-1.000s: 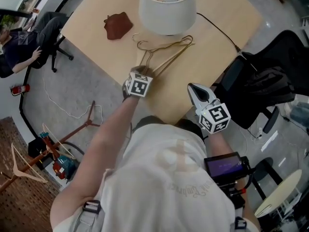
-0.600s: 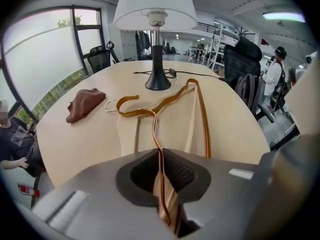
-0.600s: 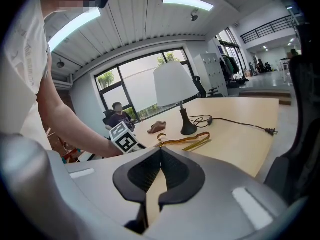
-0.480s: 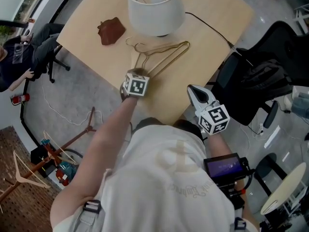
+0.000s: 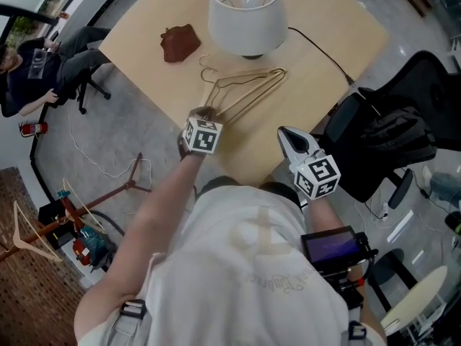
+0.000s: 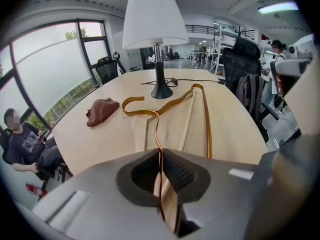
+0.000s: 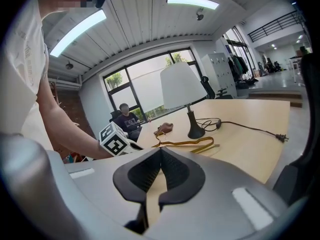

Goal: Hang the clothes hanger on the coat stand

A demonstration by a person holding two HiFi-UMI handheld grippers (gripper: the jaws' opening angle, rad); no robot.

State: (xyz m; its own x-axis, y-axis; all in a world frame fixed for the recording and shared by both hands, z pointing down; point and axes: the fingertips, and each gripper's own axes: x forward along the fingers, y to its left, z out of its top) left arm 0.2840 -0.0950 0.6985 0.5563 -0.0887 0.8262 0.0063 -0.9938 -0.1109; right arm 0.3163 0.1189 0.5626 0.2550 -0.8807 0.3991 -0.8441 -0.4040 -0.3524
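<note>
Down below, saw a wide tan table [image 5: 317, 99]. Saw a black chair [image 5: 392, 135] just beside it on the right. Spotted a brown wooden stand [image 5: 54, 229] on the floor at the far left, well apart from the table. Saw a white lamp [image 5: 245, 13] standing on the table. Found the gold hanger [image 5: 248, 89] lying on the table just in front of the lamp, with the hook toward a small brown pouch [image 5: 180, 43]. Saw the left gripper [image 5: 204, 117] at the near edge of the table, squeezed tight on the thin near end of the hanger. Saw the right gripper [image 5: 288, 132] by the same edge, apart from the hanger, with both jaws pressed together and nothing between them. Noticed a thin black cord [image 5: 320, 52] running from the lamp across the table.
</note>
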